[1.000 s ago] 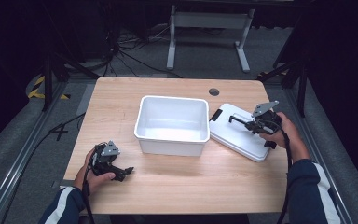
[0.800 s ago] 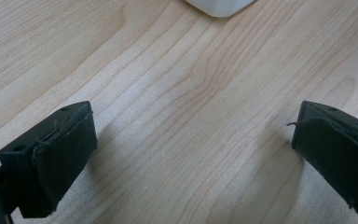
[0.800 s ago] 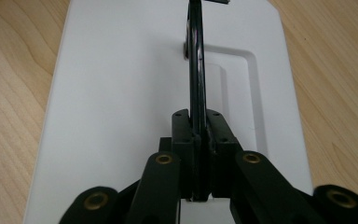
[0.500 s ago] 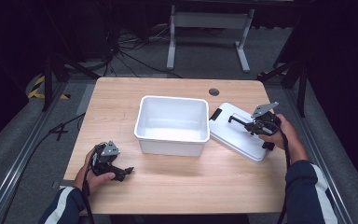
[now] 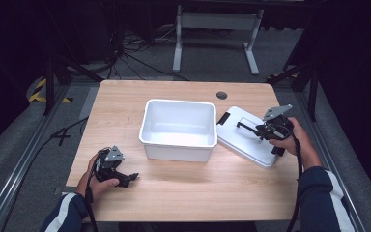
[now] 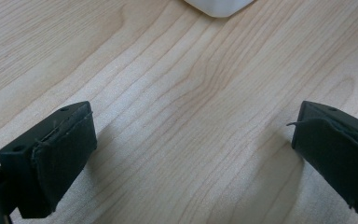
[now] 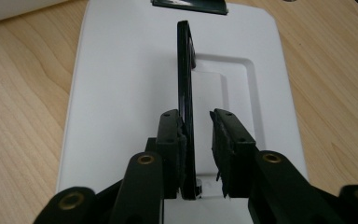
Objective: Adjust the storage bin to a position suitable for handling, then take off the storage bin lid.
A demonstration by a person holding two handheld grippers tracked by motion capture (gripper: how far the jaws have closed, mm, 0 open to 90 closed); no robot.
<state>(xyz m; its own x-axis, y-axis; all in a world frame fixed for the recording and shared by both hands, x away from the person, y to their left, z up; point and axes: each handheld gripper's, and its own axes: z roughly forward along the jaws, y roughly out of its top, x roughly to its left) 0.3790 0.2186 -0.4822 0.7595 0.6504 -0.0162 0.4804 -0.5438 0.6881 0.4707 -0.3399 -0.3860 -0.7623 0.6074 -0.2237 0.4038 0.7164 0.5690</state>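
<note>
— Two grippers on the near side of the wooden table (image 5: pixel 183 188), one at each hand. What is the left gripper (image 5: pixel 125 176) doing?

— It rests low on the bare wood near the front left corner, jaws spread wide with nothing between them. The left gripper view shows pale grain running between its black padded fingertips (image 6: pixel 60 158), and the rounded white corner of the bin (image 6: pixel 219 5) just ahead.

— And the right gripper (image 7: pixel 198 140)?

— It sits over the flat white lid (image 5: pixel 246 137), which lies on the table just right of the bin (image 5: pixel 178 128). Its jaws straddle the lid's thin black handle (image 7: pixel 185 93), which stands upright on edge. The left pad touches the handle; a gap remains at the right pad, so they are not clamped.

— Anything in the way?

— The bin, open, empty, smooth plastic with rounded corners. Beyond it, a dark round hole (image 5: pixel 221 95) in the tabletop, then grey carpet, cables and a metal stand (image 5: pixel 217 29).
</note>
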